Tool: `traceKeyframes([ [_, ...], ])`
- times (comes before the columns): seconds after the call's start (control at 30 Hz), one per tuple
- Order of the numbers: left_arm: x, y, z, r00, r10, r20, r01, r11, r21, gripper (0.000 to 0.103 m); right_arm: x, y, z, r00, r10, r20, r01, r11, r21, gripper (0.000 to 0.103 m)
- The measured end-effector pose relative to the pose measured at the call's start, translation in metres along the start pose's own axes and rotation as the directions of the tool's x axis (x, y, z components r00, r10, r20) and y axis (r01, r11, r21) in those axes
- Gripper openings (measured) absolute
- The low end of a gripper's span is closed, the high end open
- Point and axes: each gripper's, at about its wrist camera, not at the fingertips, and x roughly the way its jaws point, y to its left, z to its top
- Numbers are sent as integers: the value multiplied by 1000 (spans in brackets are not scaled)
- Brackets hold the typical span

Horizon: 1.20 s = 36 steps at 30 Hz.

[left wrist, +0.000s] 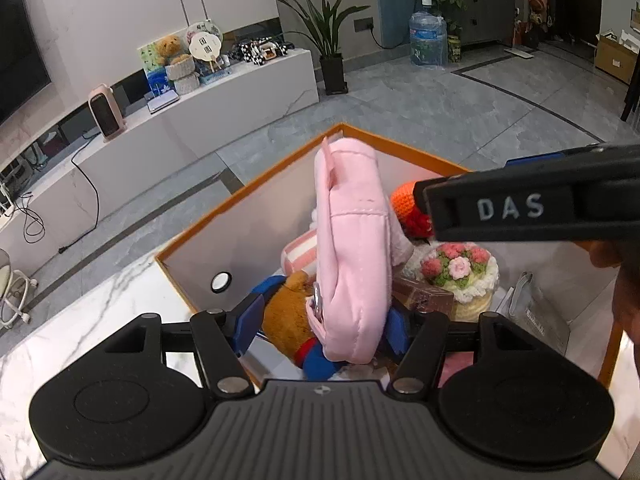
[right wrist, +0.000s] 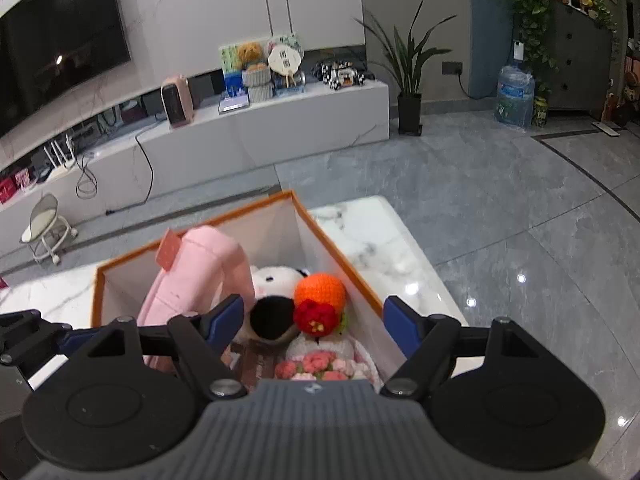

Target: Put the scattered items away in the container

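Between the blue fingers of the left gripper [left wrist: 326,326] a pink pouch [left wrist: 352,248] is clamped upright over the orange-rimmed box [left wrist: 248,192], while the right gripper [right wrist: 314,318] is held wide open with nothing gripped, above the crocheted toys [right wrist: 320,300] ahead of it

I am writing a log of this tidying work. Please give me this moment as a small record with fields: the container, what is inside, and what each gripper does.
container: orange-rimmed box on a marble table
left gripper: shut on the pink pouch, held over the box
right gripper: open, nothing between its fingers, above the box
inside box: brown plush toy, crochet cake, orange crochet ball, red crochet flower, black-and-white plush
pouch state: not yet released
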Motion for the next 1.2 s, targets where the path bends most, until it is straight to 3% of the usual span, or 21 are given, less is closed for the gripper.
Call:
traceKeyframes([
  [0.67,-65,7,-6,996,-5,90,9,999,-48,76,-72,0,-16,996,16,88,-16,1000,8,81],
  [1.2,-114,19,-23,990,-13,142,26,996,-86,80,-121,1,-38,987,-22,162,19,1000,20,84],
])
